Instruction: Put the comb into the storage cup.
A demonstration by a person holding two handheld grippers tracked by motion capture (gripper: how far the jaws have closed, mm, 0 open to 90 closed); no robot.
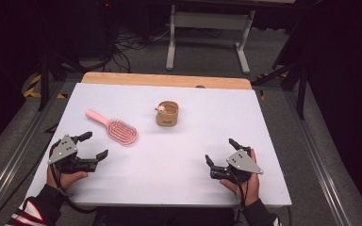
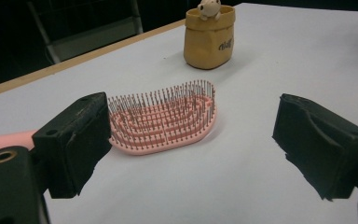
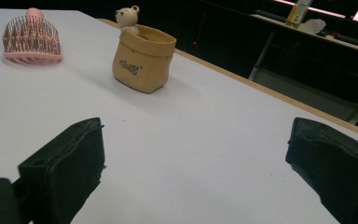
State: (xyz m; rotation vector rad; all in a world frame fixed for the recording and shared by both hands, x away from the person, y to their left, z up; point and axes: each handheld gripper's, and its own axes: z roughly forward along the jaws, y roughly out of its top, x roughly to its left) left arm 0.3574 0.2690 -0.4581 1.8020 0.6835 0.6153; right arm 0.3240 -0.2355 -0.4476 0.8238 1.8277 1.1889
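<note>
Left gripper point(image 1: 89, 146): held in the person's left hand at the near left of the white table point(image 1: 179, 188); its jaws stand wide apart with nothing between them, and they point toward the hairbrush.
Hairbrush point(image 1: 118, 129): pink, lying flat on the table with its bristles up, just beyond the left gripper and apart from it; the handle points to the far left. In the left gripper view the brush head point(image 2: 168, 119) lies between the two jaws, farther off, untouched. No writing can be read on it.
Pouch-shaped cup point(image 1: 168, 114): tan, upright near the middle of the table, to the right of the brush and well apart from it; a small pale bear figure point(image 3: 128, 17) peeks over its rim.
Writing: a short dark script word sits on the cup's side point(image 3: 129, 66), too small to read.
Right gripper point(image 1: 220, 151): held in the right hand at the near right; jaws spread wide, holding nothing, over bare table.
</note>
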